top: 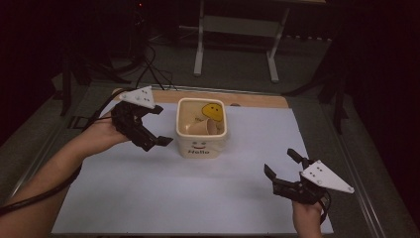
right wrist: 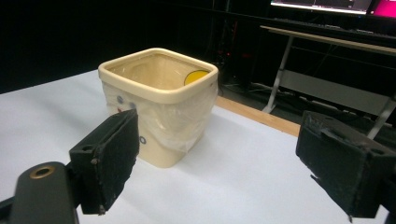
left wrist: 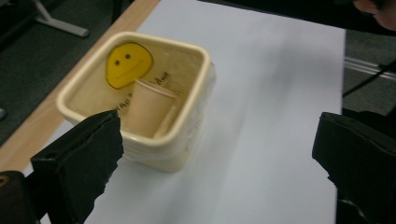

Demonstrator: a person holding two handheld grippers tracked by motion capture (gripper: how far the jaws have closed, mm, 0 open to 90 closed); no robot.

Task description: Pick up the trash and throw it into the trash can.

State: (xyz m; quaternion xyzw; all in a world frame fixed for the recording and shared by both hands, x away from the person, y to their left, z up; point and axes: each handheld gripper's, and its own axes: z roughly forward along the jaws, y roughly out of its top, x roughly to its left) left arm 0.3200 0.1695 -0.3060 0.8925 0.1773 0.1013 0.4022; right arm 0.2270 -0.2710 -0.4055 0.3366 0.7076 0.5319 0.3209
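Observation:
A cream square tub with a clear liner and a yellow smiley on its inner wall stands on the white sheet. A tan paper cup lies tilted inside it. My left gripper hovers just left of the tub, open, with nothing between its jaws. My right gripper sits near the front right of the sheet, open and holding nothing. In the left gripper view the tub is ahead at the left. In the right gripper view the tub stands ahead between the jaws, farther off.
The white sheet covers a wooden table whose edge shows at the back. A metal rail runs along the right side. White desk legs and cables are on the floor behind.

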